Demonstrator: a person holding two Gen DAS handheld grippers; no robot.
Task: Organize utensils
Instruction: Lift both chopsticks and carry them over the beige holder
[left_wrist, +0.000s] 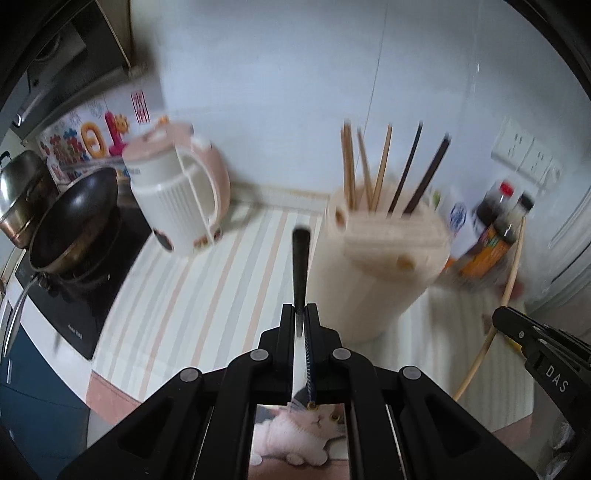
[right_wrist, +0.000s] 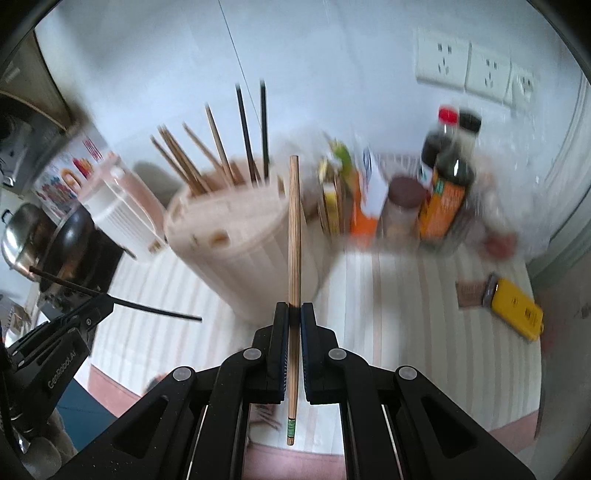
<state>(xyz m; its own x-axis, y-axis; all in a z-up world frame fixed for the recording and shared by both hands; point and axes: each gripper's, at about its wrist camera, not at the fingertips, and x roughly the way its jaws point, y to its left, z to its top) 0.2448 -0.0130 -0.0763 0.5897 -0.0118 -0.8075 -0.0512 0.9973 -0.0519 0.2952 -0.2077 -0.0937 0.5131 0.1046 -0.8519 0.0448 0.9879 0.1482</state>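
Left gripper (left_wrist: 300, 314): jaws closed on one dark, slender chopstick (left_wrist: 299, 266). In the left wrist view its long axis runs straight ahead along the fingers, far end aimed at the desk beyond. In the right wrist view the same stick lies nearly level, pointing toward the holder's base.

Right gripper (right_wrist: 294, 314): jaws closed on one light wooden chopstick with a green band near its lower end (right_wrist: 294, 236). Long axis in line with the fingers; plain end leads forward, banded end trails behind the jaws.

Round cream-coloured ribbed plastic chopstick holder (left_wrist: 373, 273): stands upright on the desk, just ahead of both jaws. From the left gripper it lies ahead and to the right; from the right gripper, ahead and slightly left. It holds several light wooden chopsticks (right_wrist: 192, 166) and two dark chopsticks (left_wrist: 417, 170), all standing and fanned outward. The wooden stick's leading end appears level with the rim, so the right hand is judged nearer to insertion; motion blur prevents certainty.

Striped pink-and-white desk covering (right_wrist: 406, 295): carries everything listed.

Surroundings: white and pink electric kettle (left_wrist: 181, 199), dark frying pan (left_wrist: 77, 218), sauce bottles with orange labels (right_wrist: 448, 184), yellow rectangular box (right_wrist: 517, 314).
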